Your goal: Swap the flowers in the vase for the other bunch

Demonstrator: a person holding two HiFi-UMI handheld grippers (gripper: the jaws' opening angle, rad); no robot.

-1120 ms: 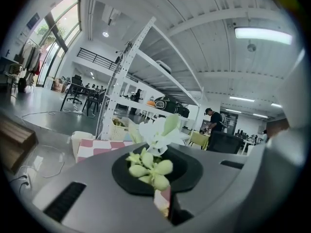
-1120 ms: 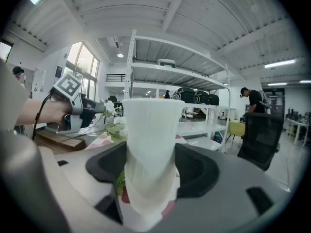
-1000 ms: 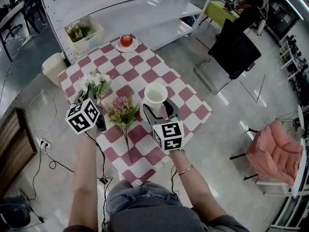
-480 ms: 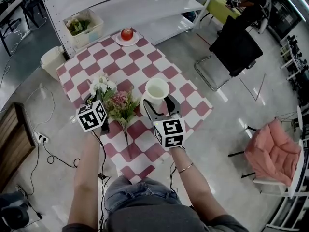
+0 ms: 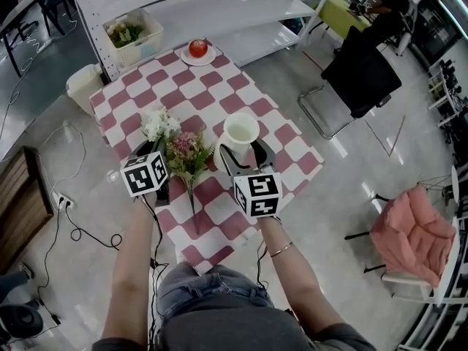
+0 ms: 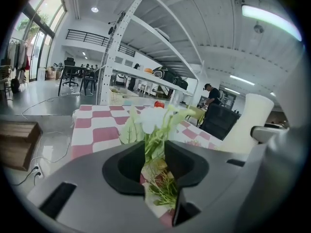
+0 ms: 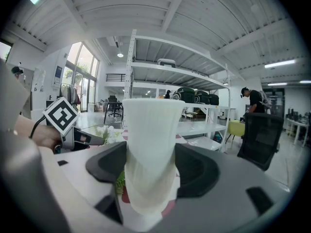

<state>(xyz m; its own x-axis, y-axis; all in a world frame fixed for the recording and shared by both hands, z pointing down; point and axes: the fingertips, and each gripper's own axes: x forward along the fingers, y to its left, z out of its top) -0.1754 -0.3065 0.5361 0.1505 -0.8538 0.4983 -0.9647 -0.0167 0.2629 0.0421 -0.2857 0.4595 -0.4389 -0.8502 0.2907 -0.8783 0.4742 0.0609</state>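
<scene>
**One vase, two bunches on the checks**

One white vase (image 5: 240,131) stands mid-tabletop (image 5: 241,101), nearer the right edge, its mouth showing plain white inside. The right claw (image 5: 242,156) is clamped on its base. Two bunches sit beside it. The pink bunch (image 5: 186,154) is just left, stem toward the near corner. The white bunch (image 5: 159,123) is by the left edge, its stems between the jaws of the left claw (image 6: 154,152), which have just been opening and stand apart. One apple (image 5: 197,47) sits on one plate (image 5: 209,57) at the far corner. One basket (image 5: 140,50) of greenery is on the shelf (image 5: 219,13).

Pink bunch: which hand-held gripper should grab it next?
Left. The left hand-held gripper, jaws just opening with the white bunch between them, sits beside the pink bunch; the right hand-held gripper holds the vase.
</scene>
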